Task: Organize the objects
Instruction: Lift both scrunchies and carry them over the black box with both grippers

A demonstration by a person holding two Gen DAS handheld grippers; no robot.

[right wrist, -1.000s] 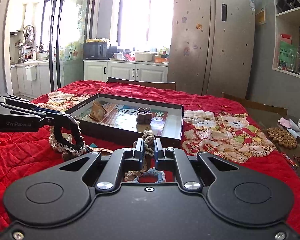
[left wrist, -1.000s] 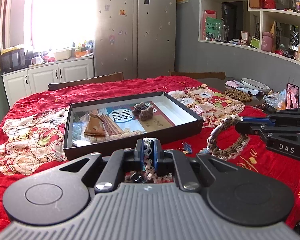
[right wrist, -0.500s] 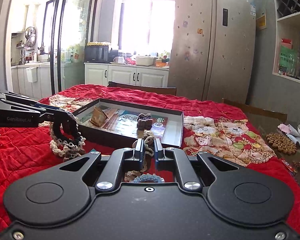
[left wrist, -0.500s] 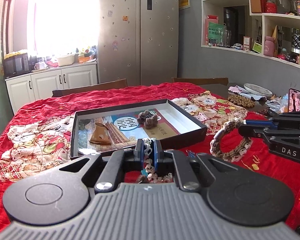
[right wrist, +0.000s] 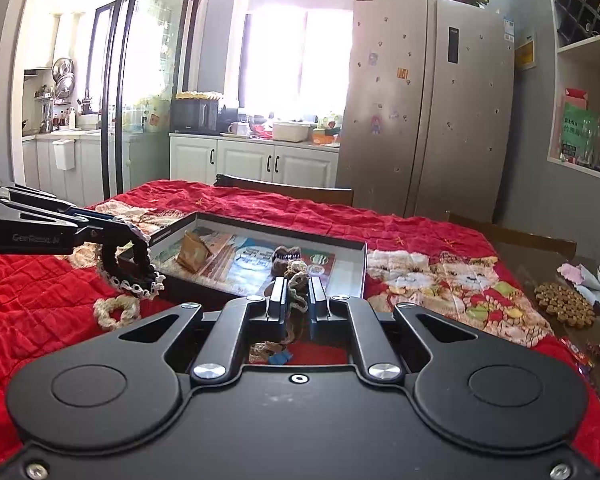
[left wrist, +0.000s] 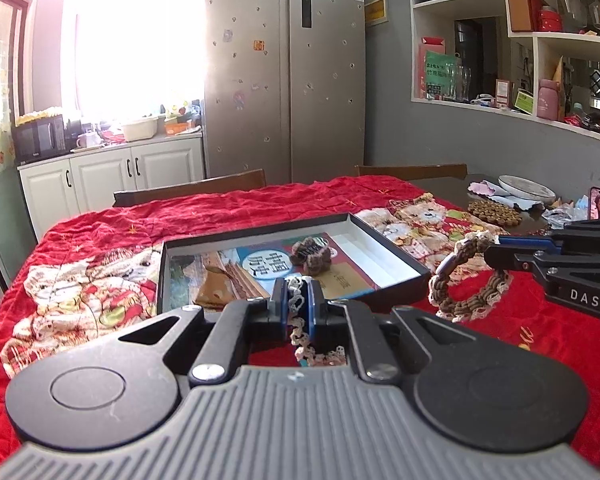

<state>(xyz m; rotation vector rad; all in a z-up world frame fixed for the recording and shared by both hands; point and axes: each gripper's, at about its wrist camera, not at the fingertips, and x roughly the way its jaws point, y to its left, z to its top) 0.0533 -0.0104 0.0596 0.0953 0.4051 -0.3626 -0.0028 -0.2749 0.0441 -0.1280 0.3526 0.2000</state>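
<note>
Both grippers up, each still pinching a scrunchie.

Left gripper (left wrist: 299,304) is pressed together on the black scrunchie (right wrist: 130,262), right gripper (right wrist: 298,298) on the brown scrunchie (left wrist: 466,276). Versus 1 s ago both have lifted: each scrunchie now hangs clear of the red cloth (left wrist: 100,232), near the front edge of the box (left wrist: 384,240). In the box, the dark scrunchie (left wrist: 311,254) hasn't moved. A cream scrunchie (right wrist: 116,312) lies on the cloth in front of the box.

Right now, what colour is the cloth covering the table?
Red, with cartoon-bear patchwork panels; the tablecloth shows best in the left wrist view.
</note>
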